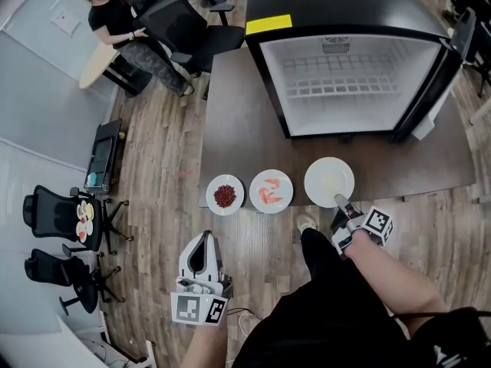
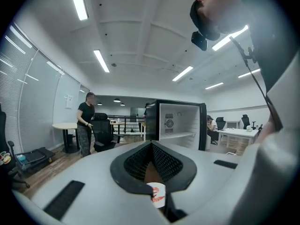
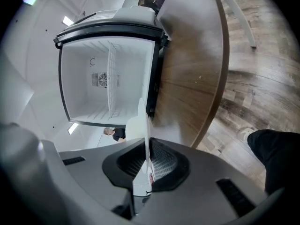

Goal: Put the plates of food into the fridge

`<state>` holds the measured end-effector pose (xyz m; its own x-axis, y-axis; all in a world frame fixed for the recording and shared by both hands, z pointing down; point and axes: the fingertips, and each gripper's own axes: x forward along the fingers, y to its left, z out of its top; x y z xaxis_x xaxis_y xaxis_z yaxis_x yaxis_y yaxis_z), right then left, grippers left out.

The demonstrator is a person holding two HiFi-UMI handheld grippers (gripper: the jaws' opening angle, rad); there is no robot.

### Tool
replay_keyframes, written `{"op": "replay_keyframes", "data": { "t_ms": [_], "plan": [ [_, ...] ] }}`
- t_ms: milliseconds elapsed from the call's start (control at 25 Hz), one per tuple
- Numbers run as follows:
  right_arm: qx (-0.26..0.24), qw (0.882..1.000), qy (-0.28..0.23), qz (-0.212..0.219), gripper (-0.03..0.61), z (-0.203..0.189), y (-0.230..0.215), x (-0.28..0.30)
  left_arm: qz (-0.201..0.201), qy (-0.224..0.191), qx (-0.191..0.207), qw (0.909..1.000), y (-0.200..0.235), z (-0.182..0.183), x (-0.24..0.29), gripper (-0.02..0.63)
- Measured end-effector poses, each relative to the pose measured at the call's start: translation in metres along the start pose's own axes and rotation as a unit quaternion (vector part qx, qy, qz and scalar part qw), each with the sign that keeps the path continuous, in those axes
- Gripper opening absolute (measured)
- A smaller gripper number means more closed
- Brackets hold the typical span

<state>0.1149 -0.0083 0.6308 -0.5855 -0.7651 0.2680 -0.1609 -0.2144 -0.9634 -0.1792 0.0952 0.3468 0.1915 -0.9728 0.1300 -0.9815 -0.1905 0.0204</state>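
Three dishes lined along the table [image 1: 238, 129] edge before the open fridge [image 1: 345, 75], red-topped plate [image 1: 225, 195], pink-topped plate [image 1: 271, 191], pale plate [image 1: 328, 181] pinched at its rim by my right gripper [image 1: 343, 205], contents indistinct, my left gripper [image 1: 205, 238] closed on nothing, off the table.

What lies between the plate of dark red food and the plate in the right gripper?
A plate of pink food, seen in the head view.
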Motion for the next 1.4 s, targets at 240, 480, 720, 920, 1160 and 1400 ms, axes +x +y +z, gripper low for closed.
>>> {"op": "replay_keyframes", "data": {
  "t_ms": [240,480,720,920,1160,1400],
  "plan": [
    [-0.007,1.000,-0.002,0.010,0.023,0.018,0.034,0.003,0.001,-0.015,-0.007,0.9999,0.010,0.010,0.017,0.003],
    [-0.011,0.999,-0.013,0.030,0.023,0.037,0.070,0.007,-0.005,-0.027,-0.010,0.9996,0.014,0.020,0.036,0.003],
    [-0.012,0.998,-0.024,0.050,0.023,0.046,0.109,0.015,-0.015,-0.043,-0.002,0.9989,0.019,0.038,0.050,0.003],
    [-0.003,0.998,-0.033,0.061,0.025,0.058,0.143,0.027,-0.022,-0.050,0.005,0.9985,0.029,0.051,0.065,0.003],
    [-0.025,0.996,-0.037,0.071,0.023,0.069,0.176,0.052,-0.028,-0.061,0.013,0.9976,0.036,0.070,0.085,0.003],
    [-0.022,0.997,-0.041,0.064,0.023,0.085,0.195,0.074,-0.024,-0.068,0.017,0.9972,0.049,0.087,0.103,0.003]
  ]
}}
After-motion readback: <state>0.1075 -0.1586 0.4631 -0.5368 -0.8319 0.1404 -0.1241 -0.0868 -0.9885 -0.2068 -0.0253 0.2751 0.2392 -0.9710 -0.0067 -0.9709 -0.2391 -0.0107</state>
